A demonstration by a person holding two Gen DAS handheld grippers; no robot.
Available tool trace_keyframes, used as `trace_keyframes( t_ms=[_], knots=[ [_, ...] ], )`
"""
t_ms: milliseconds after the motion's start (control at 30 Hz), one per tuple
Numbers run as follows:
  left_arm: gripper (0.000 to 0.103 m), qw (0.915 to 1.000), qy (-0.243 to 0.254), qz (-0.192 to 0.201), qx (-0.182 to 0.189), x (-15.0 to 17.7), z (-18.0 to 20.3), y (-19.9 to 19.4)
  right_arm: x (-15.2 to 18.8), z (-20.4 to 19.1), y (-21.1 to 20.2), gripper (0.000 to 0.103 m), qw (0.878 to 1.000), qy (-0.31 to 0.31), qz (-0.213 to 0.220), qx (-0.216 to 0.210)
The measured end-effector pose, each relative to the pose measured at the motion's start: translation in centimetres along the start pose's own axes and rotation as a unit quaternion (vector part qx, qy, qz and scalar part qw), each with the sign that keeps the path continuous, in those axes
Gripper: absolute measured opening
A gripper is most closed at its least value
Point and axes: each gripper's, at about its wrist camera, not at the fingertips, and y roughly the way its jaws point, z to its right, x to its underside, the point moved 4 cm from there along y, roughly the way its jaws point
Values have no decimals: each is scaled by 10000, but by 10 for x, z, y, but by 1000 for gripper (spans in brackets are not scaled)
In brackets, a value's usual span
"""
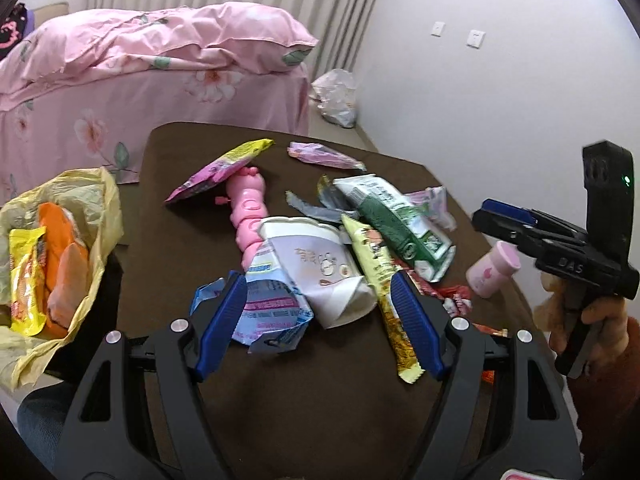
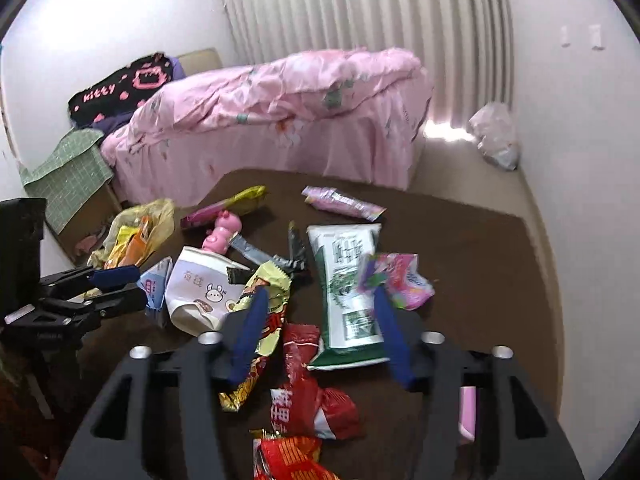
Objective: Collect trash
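Brown table (image 1: 280, 412) — litter strewn over top, bed (image 1: 120, 80) w/ pink floral cover behind.

Item 1: left claw (image 1: 320, 320), jaws spread wide, nothing between them; hovers over blue-and-white wrapper (image 1: 272, 304) and crushed white paper cup (image 1: 320, 264). In the right wrist view it shows side-on at the left edge, tips near that wrapper.

Item 2: right claw (image 2: 320, 320), jaws wide apart, holding nothing; below it lie a red wrapper (image 2: 308, 380), a yellow snack wrapper (image 2: 260, 320) and a green-and-white pouch (image 2: 344, 280). In the left wrist view its jaws look nearly closed — angle poor, the right wrist view is clearer.

Item 3: yellow plastic bag (image 1: 96, 216), off table's left edge, mouth open, already has an orange packet (image 1: 60, 240) and a yellow packet (image 1: 26, 276) inside.

Item 4: pink toy (image 1: 248, 208), lying lengthwise mid-table, head partly under pink-and-yellow wrapper (image 1: 224, 168).

Item 5: small pink bottle (image 1: 492, 268), on its side nr table's right edge.

Item 6: pink-purple wrapper (image 1: 324, 156), far side of table, apart from the rest.

Item 7: clear plastic bag (image 1: 336, 96), on floor by wall.
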Motion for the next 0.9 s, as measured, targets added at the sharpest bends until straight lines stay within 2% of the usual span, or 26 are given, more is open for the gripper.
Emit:
trace_keyframes(
  t_ms=[67, 100, 167, 200, 233, 300, 333, 400, 500, 533, 600, 667, 767, 800, 900],
  knots=[
    [70, 9998, 74, 22, -167, 1, 0, 0, -4, -2, 24, 53, 9989, -286, -270, 245],
    [70, 9998, 86, 32, -189, 1, -2, 0, -9, -2, 33, 53, 9978, -412, -305, 411],
    [70, 9998, 32, 95, -180, 0, -6, -4, -20, -3, 43, 53, 9976, -460, -253, 440],
    [70, 9998, -6, 129, -180, 0, -8, -5, -27, -4, 46, 53, 9985, -398, -199, 308],
    [70, 9997, -55, 163, -188, -1, -11, -7, -38, -3, 51, 53, 9997, -201, -162, -18],
    [70, 9995, -155, 181, -186, -2, -16, -7, -51, 0, 63, 53, 9989, 167, -253, -364],
    [70, 9995, -215, 178, -165, -2, -18, -7, -54, 0, 70, 53, 9982, 284, -351, -390],
    [70, 9994, -279, 172, -119, -1, -21, -7, -58, 4, 95, 53, 9973, 336, -647, -11],
    [70, 9993, -288, 204, -91, 1, -24, -12, -55, 6, 117, 53, 9923, -94, -1000, 724],
    [70, 9993, -290, 220, -89, 1, -25, -13, -53, 10, 123, 53, 9901, -138, -1118, 839],
    [70, 9990, -352, 260, -65, 0, -30, -16, -48, 18, 129, 59, 9892, 34, -1276, 722],
    [70, 9986, -446, 272, -17, 1, -33, -16, -42, 24, 133, 60, 9882, 222, -1422, 530],
    [70, 9983, -540, 205, 50, 3, -36, -12, -30, 21, 142, 60, 9827, 57, -1793, 462],
    [70, 9983, -545, 188, 60, 3, -36, -11, -29, 20, 139, 59, 9842, 16, -1701, 480],
    [70, 9984, -526, 168, 84, 6, -35, -12, -35, 10, 109, 56, 9929, -135, -1059, 526]
  ],
)
